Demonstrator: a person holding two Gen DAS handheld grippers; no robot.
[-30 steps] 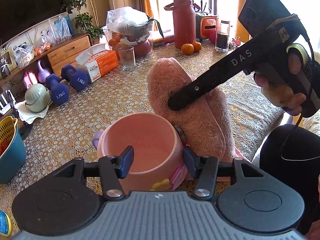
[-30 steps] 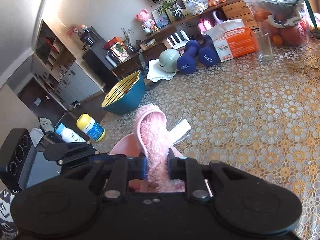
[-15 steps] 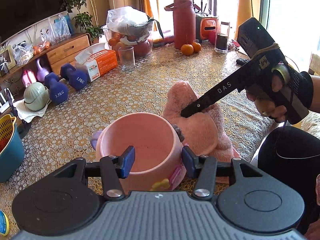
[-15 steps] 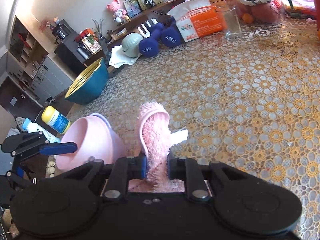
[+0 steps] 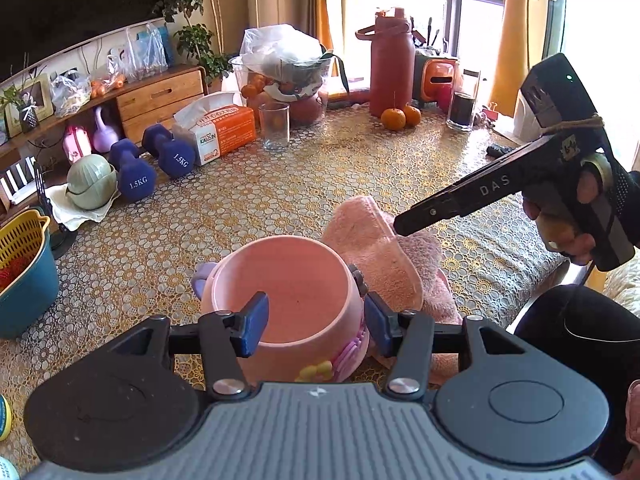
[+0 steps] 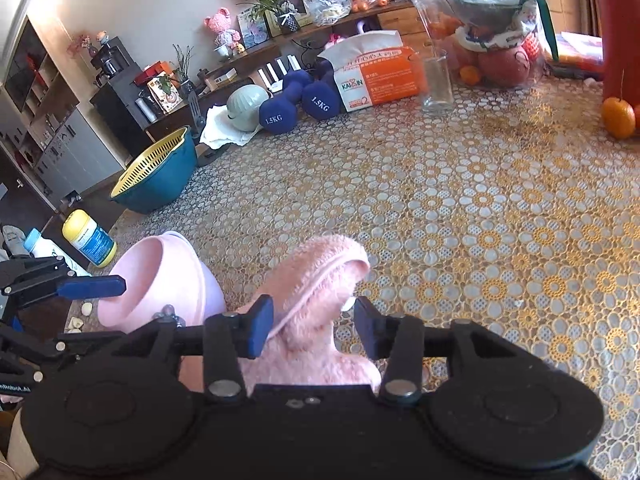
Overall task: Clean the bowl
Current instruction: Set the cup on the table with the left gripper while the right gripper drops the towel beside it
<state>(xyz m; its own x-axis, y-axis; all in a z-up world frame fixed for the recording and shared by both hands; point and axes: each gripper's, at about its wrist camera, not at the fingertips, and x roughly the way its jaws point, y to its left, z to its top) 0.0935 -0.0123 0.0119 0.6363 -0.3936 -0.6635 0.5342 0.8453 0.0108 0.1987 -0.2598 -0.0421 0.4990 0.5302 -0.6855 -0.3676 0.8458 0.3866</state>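
Note:
The pink bowl (image 5: 304,292) is tilted towards the left wrist camera. My left gripper (image 5: 316,328) is shut on it, with one blue pad inside the opening and the other against the outer right wall. The right wrist view shows the bowl (image 6: 160,276) tipped, with a left finger (image 6: 92,286) across its mouth. A fluffy pink cloth (image 5: 380,256) lies heaped on the tablecloth against the bowl's right side. My right gripper (image 6: 312,324) is open, its pads either side of the cloth (image 6: 316,272) with gaps showing. A hand holds the right gripper (image 5: 404,224) just above the cloth.
Blue dumbbells (image 5: 132,176), a tissue box (image 5: 218,132), a glass (image 5: 274,126), oranges (image 5: 400,116) and a red flask (image 5: 390,64) line the far side. A blue basin with a yellow strainer (image 6: 160,180) and two bottles (image 6: 90,238) stand left. A dark-clothed knee (image 5: 580,340) is at the right edge.
My right gripper lowered the raised cloth beside the bowl, then opened and let it go. The left gripper kept its hold on the bowl.

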